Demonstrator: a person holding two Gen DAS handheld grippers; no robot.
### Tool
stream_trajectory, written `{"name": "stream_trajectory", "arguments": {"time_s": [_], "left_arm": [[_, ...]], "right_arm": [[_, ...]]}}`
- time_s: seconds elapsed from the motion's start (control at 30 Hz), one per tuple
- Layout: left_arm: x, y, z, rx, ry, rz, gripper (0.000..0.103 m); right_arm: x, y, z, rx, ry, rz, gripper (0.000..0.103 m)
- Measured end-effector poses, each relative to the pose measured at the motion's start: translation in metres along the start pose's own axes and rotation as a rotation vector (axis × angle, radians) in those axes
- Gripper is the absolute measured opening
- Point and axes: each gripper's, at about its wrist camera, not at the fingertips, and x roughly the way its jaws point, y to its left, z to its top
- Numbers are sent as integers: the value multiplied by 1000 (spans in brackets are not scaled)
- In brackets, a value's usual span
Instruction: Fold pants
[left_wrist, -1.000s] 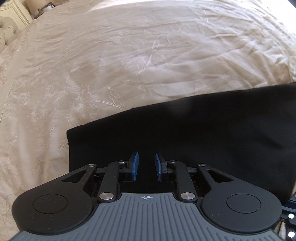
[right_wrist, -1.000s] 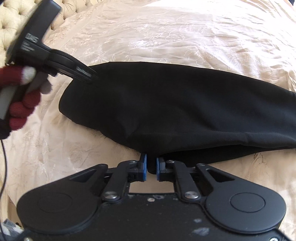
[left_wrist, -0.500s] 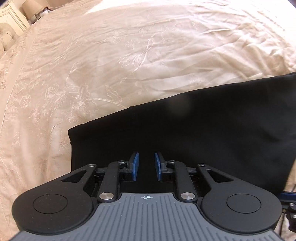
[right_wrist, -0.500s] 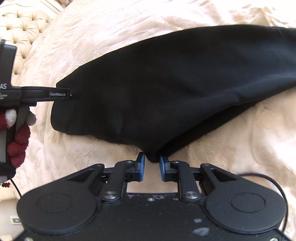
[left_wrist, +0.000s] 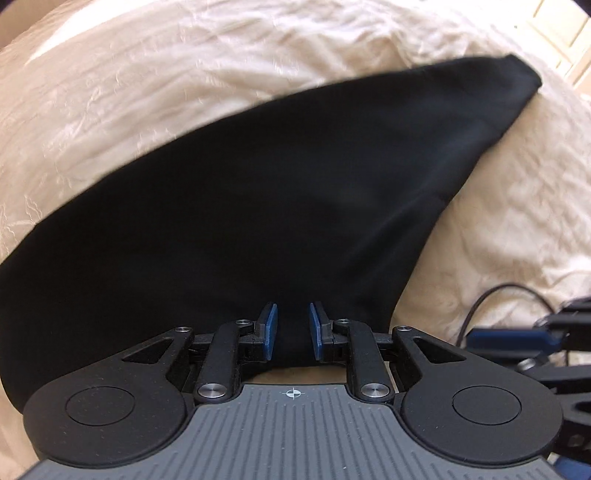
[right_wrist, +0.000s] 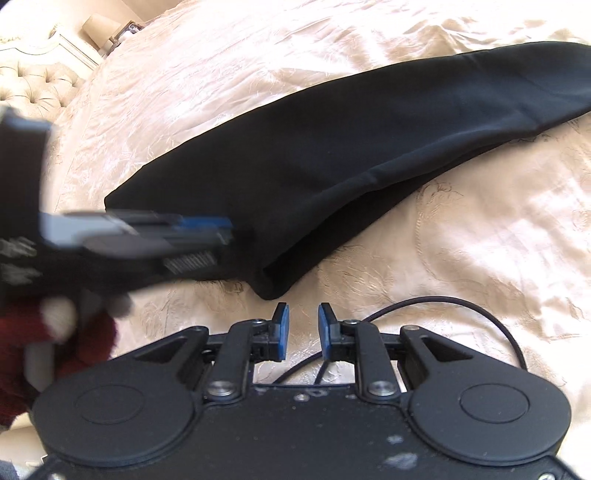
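The black pants (left_wrist: 258, 206) lie folded lengthwise on the cream bedspread (left_wrist: 129, 92). They also show in the right wrist view (right_wrist: 369, 155), running from the near left to the far right. My left gripper (left_wrist: 291, 328) is open and sits over the near edge of the cloth, with cloth between its blue pads. It also shows, blurred, in the right wrist view (right_wrist: 221, 230) at the pants' near end. My right gripper (right_wrist: 303, 328) is open and empty, just short of the pants' near corner (right_wrist: 271, 288).
A tufted cream headboard (right_wrist: 33, 88) and a white bedside cabinet with a lamp (right_wrist: 99, 29) stand at the far left. A black cable (right_wrist: 461, 314) lies on the bedspread under my right gripper. A hand in a red glove (right_wrist: 55, 339) holds the left gripper.
My right gripper has opened, let go of the pants' edge and drawn back a little. My left gripper has swung round towards the right, along the cloth, still open.
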Motion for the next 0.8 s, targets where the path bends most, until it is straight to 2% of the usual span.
{"name": "stream_trajectory", "arguments": {"time_s": [0.07, 0.2, 0.4, 0.5, 0.63, 0.8], "left_arm": [[4, -3, -9, 1, -9, 17, 20], [-4, 7, -9, -78, -17, -14, 20], [-20, 20, -21, -138, -32, -23, 20], [-22, 25, -32, -166, -26, -30, 19], [-24, 26, -45, -183, -9, -36, 19], [-36, 23, -46, -199, -54, -43, 19]], "right_arm": [[-4, 0, 0, -19, -25, -17, 20], [-10, -2, 14, -49, -88, -38, 20], [11, 28, 42, -128, -155, -78, 20], [28, 35, 47, -143, -128, -83, 20], [57, 34, 38, -170, -5, -136, 18], [44, 33, 28, -128, -45, -108, 18]]}}
